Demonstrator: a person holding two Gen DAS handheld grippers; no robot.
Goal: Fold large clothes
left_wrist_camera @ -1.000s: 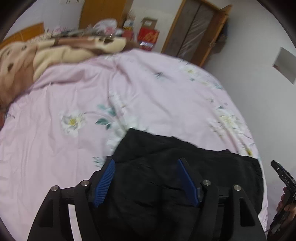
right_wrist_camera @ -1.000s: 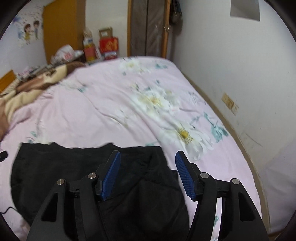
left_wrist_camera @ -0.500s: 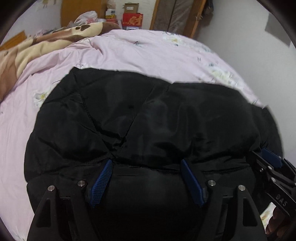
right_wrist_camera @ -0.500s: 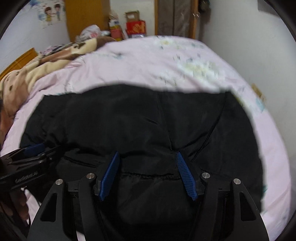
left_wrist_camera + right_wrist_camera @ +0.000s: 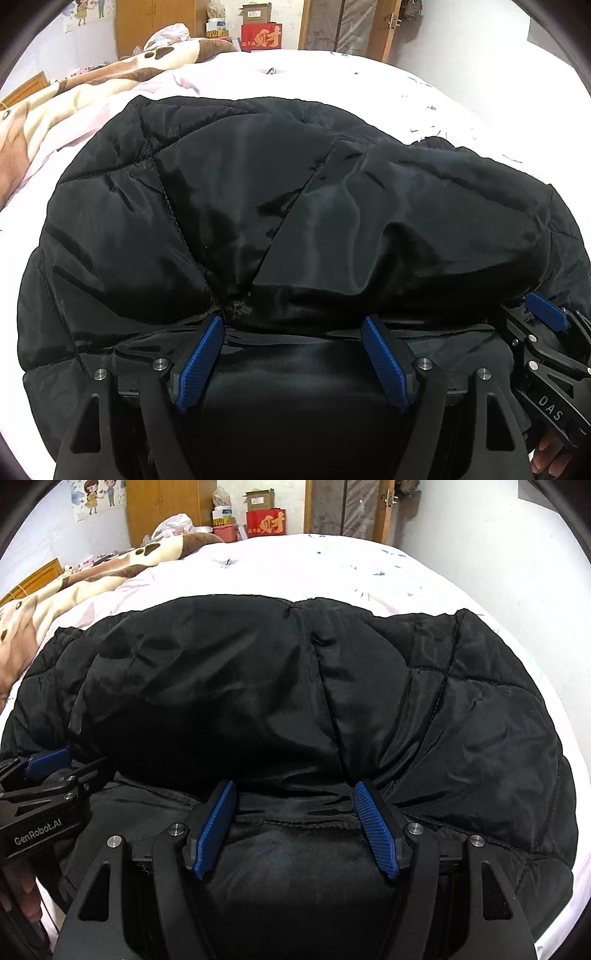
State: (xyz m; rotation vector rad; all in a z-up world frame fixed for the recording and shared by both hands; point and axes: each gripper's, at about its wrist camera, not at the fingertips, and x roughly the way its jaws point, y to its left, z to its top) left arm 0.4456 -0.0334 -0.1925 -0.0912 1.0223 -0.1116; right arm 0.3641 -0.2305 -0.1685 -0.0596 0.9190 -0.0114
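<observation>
Black quilted jacket [image 5: 295, 206]: spread across the near part of the bed [image 5: 325, 70]. Left hand-held gripper [image 5: 295, 332] and right hand-held gripper [image 5: 295, 794]: side by side, jaws wide, each with the jacket's bunched near edge between its pads.

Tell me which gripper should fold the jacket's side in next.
Right, narrowly. Both grip the black quilted jacket at its near edge, but the flatter, broader quilted panel lies beside the right gripper; beside the left gripper it looks bunched.
</observation>
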